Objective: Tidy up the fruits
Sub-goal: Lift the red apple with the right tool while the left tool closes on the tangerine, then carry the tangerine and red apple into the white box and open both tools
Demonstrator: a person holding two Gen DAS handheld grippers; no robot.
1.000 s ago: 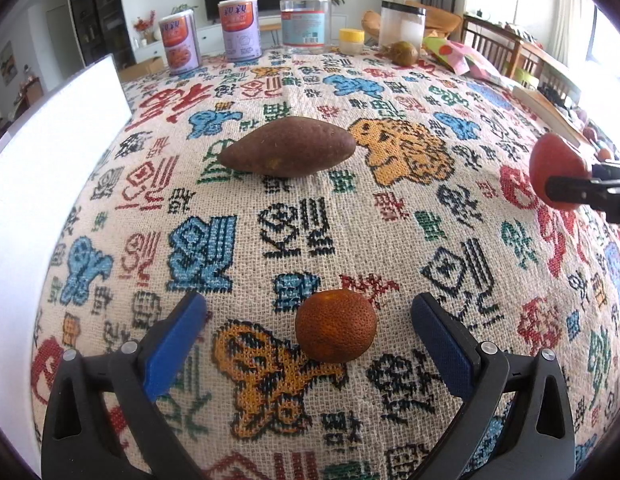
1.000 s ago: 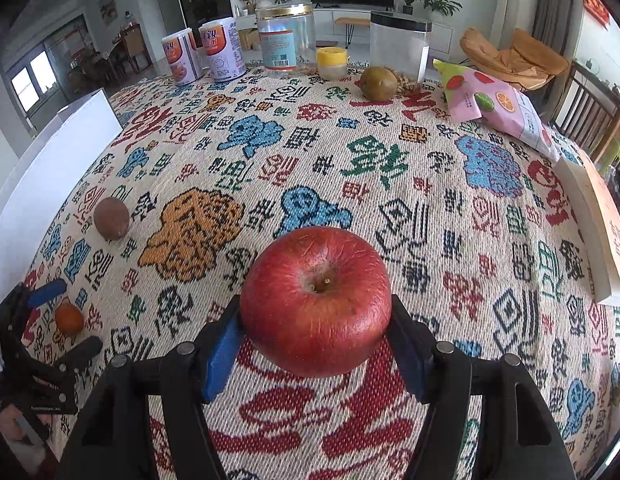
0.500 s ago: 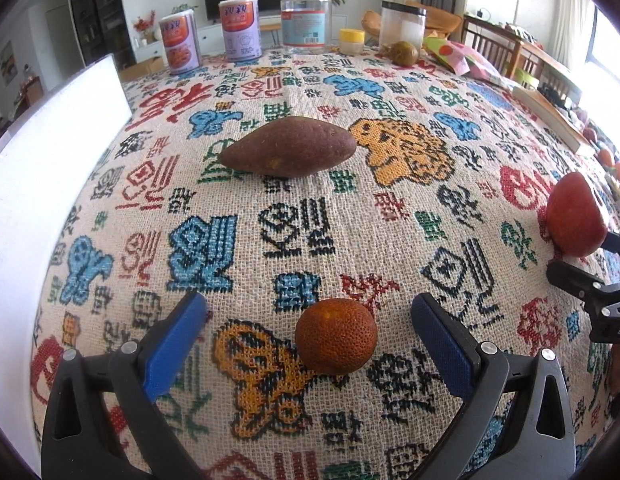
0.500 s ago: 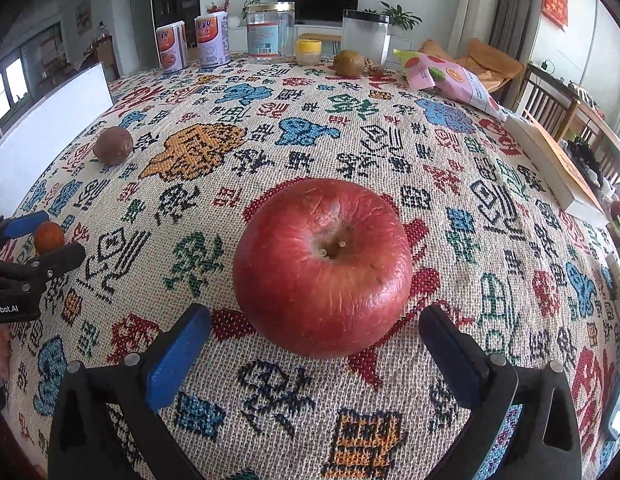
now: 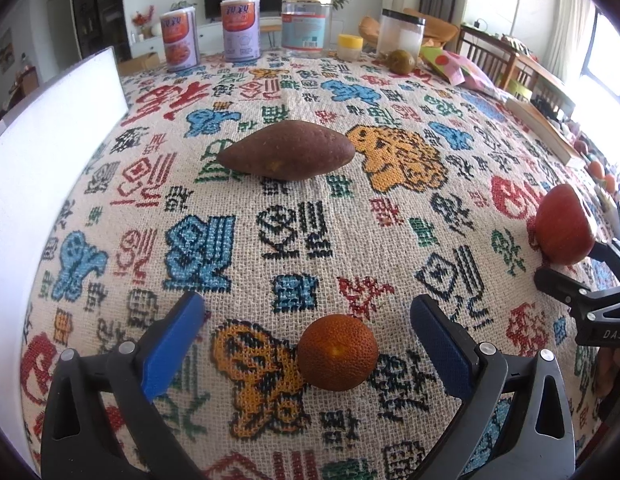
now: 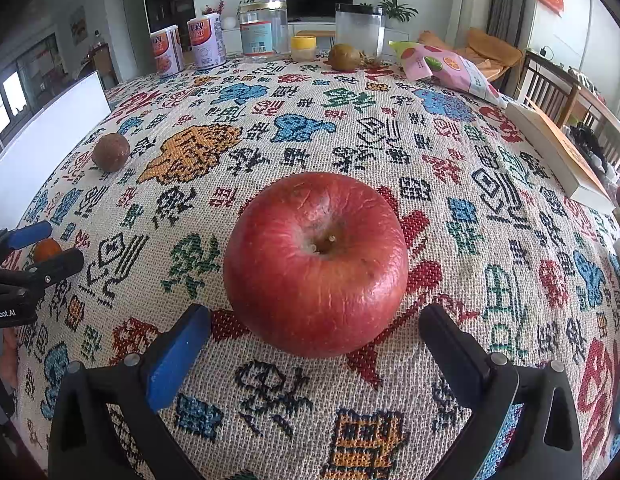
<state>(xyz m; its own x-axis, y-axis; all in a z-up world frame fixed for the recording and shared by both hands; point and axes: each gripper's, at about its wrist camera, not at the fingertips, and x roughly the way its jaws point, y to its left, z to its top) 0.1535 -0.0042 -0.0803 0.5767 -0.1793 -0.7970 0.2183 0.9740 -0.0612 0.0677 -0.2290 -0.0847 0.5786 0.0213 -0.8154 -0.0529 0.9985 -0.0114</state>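
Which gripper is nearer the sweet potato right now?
Left. The left gripper faces the sweet potato across the small orange; the right gripper sits open at the apple, farther right.

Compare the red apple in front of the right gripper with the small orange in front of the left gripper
The apple is red with a smooth, slightly wrinkled skin; the orange is dark orange and pebbly. The apple looks clearly bigger than the orange. The apple shows a stem dimple on top; the orange shows none. Both rest free on the tablecloth, between open jaws.
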